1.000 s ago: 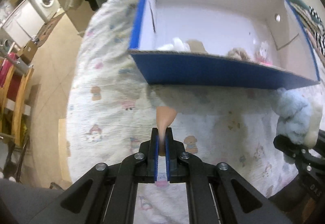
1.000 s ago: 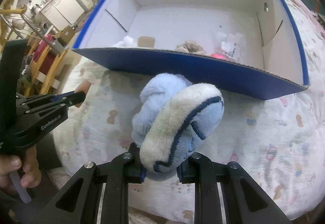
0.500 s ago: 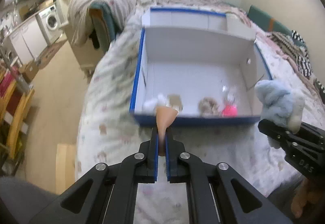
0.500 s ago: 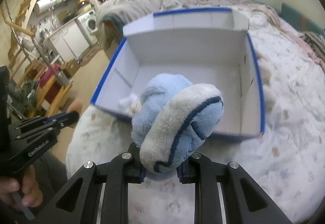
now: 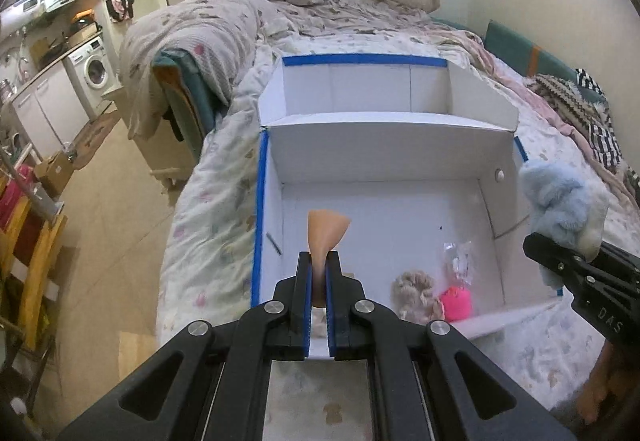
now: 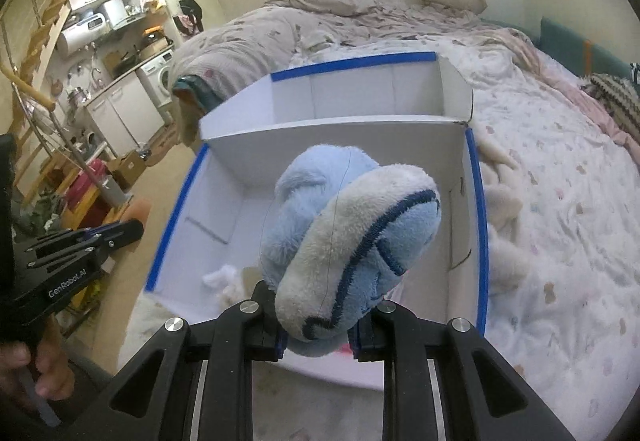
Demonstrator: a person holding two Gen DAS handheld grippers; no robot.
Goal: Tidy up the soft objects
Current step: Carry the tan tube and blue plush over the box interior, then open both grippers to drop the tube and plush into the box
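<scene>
While above box (image 5: 384,145), left jaws pinch peach sponge (image 5: 325,233); right jaws clamp blue plush (image 6: 352,241).

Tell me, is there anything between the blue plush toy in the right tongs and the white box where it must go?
Nothing visible blocks it. The blue plush toy hangs over the open white box, which has no lid. A white fluffy piece lies on the floor near the left corner.
</scene>
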